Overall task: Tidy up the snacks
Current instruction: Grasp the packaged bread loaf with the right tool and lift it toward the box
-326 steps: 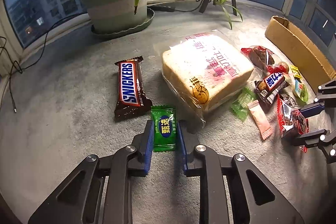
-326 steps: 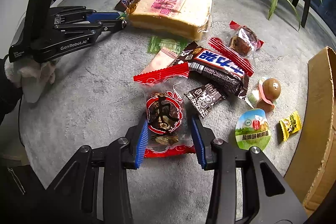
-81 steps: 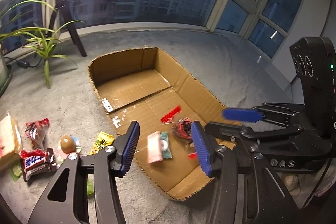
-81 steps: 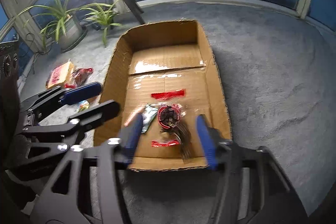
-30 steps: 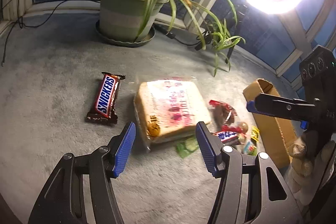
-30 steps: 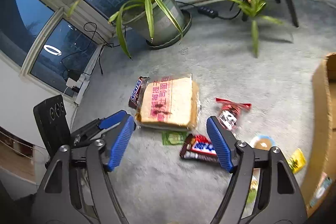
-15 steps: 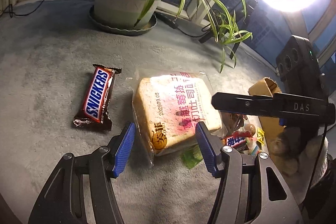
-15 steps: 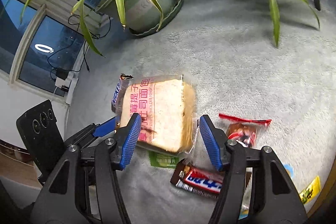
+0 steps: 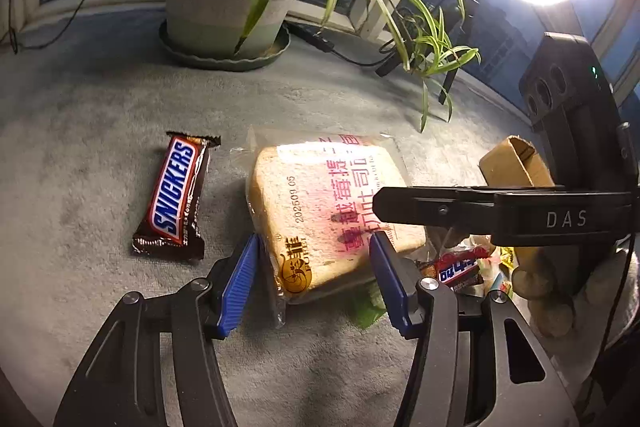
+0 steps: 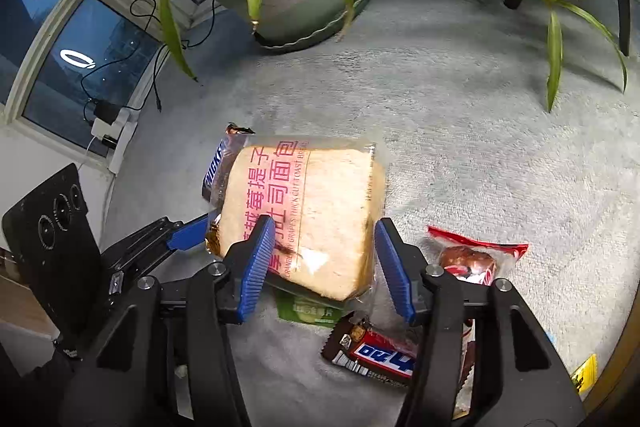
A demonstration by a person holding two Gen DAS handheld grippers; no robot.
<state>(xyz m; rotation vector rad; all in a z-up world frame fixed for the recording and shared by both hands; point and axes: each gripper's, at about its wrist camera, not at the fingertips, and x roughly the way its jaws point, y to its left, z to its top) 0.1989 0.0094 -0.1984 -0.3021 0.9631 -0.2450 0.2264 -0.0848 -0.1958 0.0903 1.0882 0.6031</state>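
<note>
Since both my grippers straddle the bagged toast [image 9: 328,211] on the grey carpet [image 9: 80,131], it goes next. Left gripper [image 9: 314,283] and right gripper [image 10: 320,263] are both closing, pads not yet pressing, so nothing held. Bread looks light and squashy, film probably slippery. I'd pinch opposite side edges gently, since crushing is the risk. Snickers bar [image 9: 174,197] lies just beside it, cardboard box [image 9: 516,163] further off.
</note>
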